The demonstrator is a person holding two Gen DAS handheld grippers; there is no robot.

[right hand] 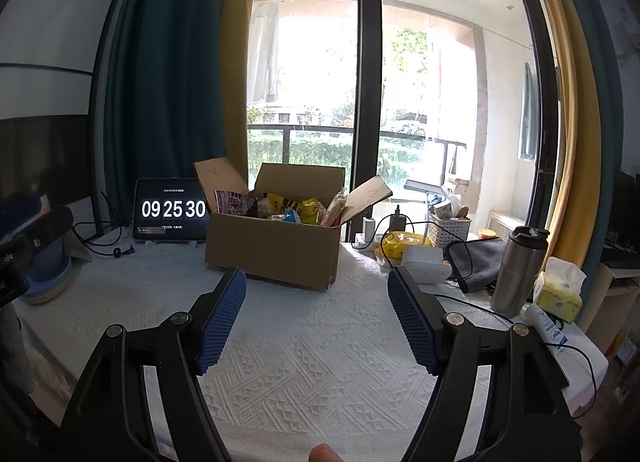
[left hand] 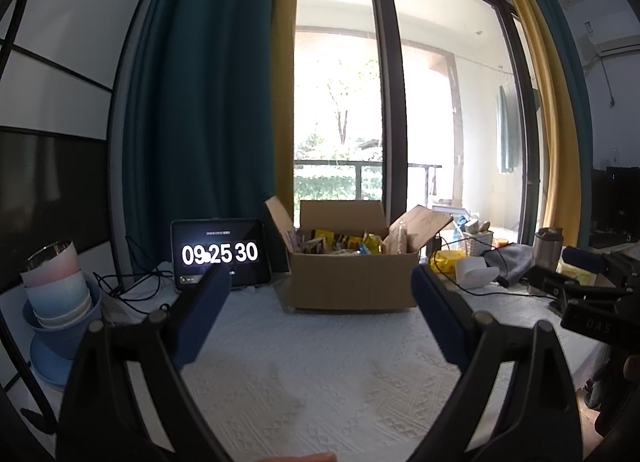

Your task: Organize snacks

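On the counter's white embossed cloth [right hand: 320, 362], an open corrugated cardboard box [right hand: 276, 246] crammed with crinkly snack packets [right hand: 308, 209] is framed by left tongs [left hand: 320, 294] and right tongs [right hand: 316, 302], both spread wide and empty, with ribbed blue pads.

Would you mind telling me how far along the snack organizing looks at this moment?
Nothing looks done yet: the snacks all sit jumbled inside the open cardboard box, and none lie on the white cloth in front. Nothing is in hand: the left gripper and right gripper both have open, empty jaws short of the box. All the sorting remains.
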